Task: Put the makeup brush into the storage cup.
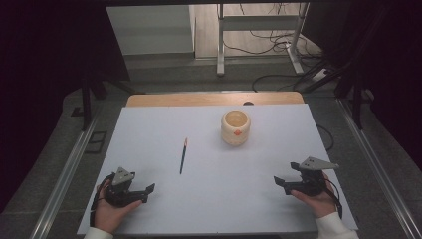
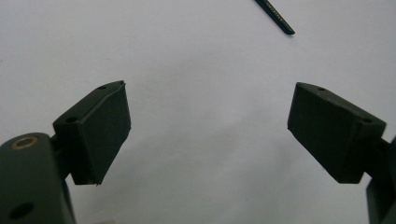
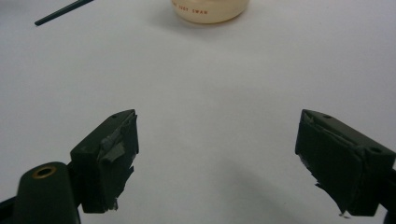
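A cream-coloured cup [image 1: 235, 127] with a small orange mark on its side stands upright on the white table [image 1: 214, 209], right of centre toward the back. To its left, near the middle, lies a thin dark pencil [image 1: 183, 156] with an orange tip. My left gripper [image 1: 147, 193] rests low at the front left, open and empty, with the pencil's end [image 2: 275, 16] ahead of it. At the front right, my right gripper [image 1: 281, 184] is open and empty too. In the right gripper view the open jaws [image 3: 218, 116] face the cup [image 3: 210, 10], and the pencil [image 3: 63, 11] lies off to the left.
A strip of wooden tabletop [image 1: 214, 98] runs along the white surface's far edge. Beyond it are a metal desk frame [image 1: 259, 30] and loose cables [image 1: 278, 74] on the floor. Metal rails [image 1: 69, 169] flank the table on both sides.
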Action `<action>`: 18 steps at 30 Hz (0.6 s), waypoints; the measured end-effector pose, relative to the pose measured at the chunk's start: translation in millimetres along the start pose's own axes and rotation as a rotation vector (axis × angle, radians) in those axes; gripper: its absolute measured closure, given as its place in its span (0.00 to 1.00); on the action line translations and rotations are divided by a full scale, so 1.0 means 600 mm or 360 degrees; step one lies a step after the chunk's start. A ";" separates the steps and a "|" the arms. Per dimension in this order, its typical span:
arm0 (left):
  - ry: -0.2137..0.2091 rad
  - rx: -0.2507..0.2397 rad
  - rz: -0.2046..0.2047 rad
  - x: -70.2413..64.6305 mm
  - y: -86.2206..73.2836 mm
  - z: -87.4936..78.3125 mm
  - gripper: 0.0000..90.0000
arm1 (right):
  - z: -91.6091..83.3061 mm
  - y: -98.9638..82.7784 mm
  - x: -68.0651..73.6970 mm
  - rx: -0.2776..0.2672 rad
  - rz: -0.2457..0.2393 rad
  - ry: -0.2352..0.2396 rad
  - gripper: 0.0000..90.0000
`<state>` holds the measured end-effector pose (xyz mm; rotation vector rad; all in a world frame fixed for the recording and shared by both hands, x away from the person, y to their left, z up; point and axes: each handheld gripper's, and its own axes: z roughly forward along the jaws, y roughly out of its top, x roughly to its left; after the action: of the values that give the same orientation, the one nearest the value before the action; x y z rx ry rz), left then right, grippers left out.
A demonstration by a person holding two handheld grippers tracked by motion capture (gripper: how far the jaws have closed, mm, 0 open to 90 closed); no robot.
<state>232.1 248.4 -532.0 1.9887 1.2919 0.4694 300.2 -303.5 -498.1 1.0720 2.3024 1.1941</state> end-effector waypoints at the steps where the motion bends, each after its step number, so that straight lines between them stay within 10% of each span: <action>1: 0.0005 0.0001 -0.0002 0.000 0.000 0.000 0.15 | 0.000 0.000 0.000 0.0001 -0.0006 0.0006 0.16; 18: 0.0023 -0.0008 0.0016 -0.013 0.000 -0.007 0.15 | 0.002 0.000 0.002 0.0005 -0.0032 -0.0011 0.16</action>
<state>226.0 243.2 -528.7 1.9920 1.2893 0.4923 300.3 -301.8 -498.7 1.0499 2.3049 1.1779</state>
